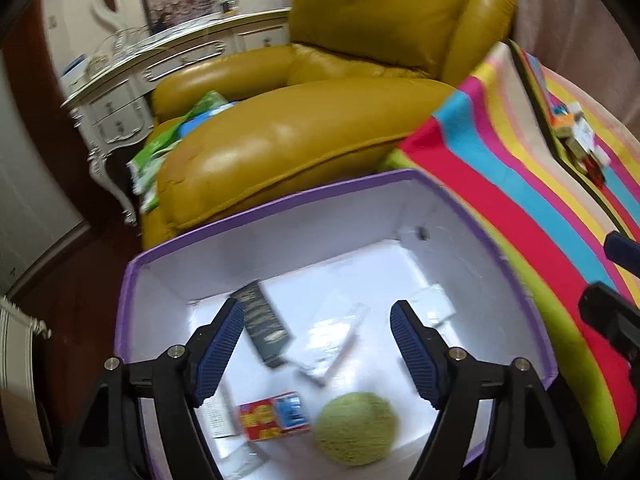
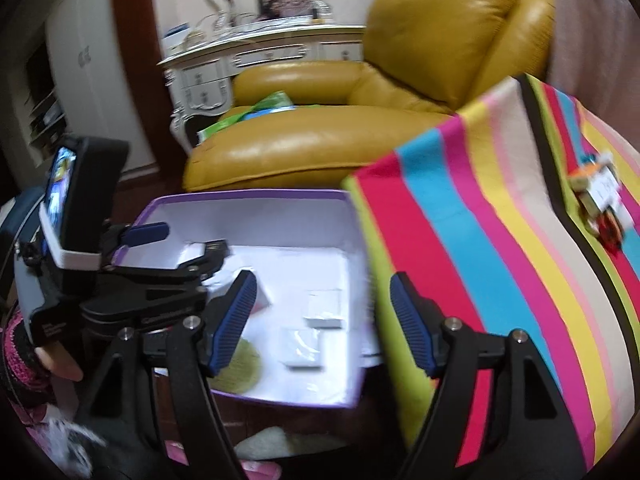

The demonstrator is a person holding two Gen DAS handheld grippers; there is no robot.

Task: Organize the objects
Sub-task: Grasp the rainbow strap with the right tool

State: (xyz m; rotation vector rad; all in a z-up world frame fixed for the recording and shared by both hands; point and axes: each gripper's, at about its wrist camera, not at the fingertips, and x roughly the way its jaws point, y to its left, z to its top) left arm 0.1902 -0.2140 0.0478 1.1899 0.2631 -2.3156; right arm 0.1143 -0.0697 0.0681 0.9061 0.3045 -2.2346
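A purple-rimmed white box (image 1: 280, 204) sits below my left gripper (image 1: 316, 348), which is open and empty above it. Inside lie a green ball (image 1: 356, 430), a red and blue carton (image 1: 274, 420), a dark flat packet (image 1: 266, 328) and clear plastic packets (image 1: 336, 340). In the right wrist view the same box (image 2: 248, 196) is at lower left, holding white packets (image 2: 324, 308) and the green ball (image 2: 240, 364). My right gripper (image 2: 320, 320) is open and empty over the box's right edge. Small boxes and items (image 2: 600, 200) lie on the striped cloth.
A striped cloth (image 1: 520, 184) covers a raised surface right of the box. A mustard leather armchair (image 1: 320, 120) stands behind, with green packets (image 1: 160, 148) beside its arm. A white ornate console (image 1: 120, 92) is at the back left. The left gripper's body (image 2: 80, 240) is at left.
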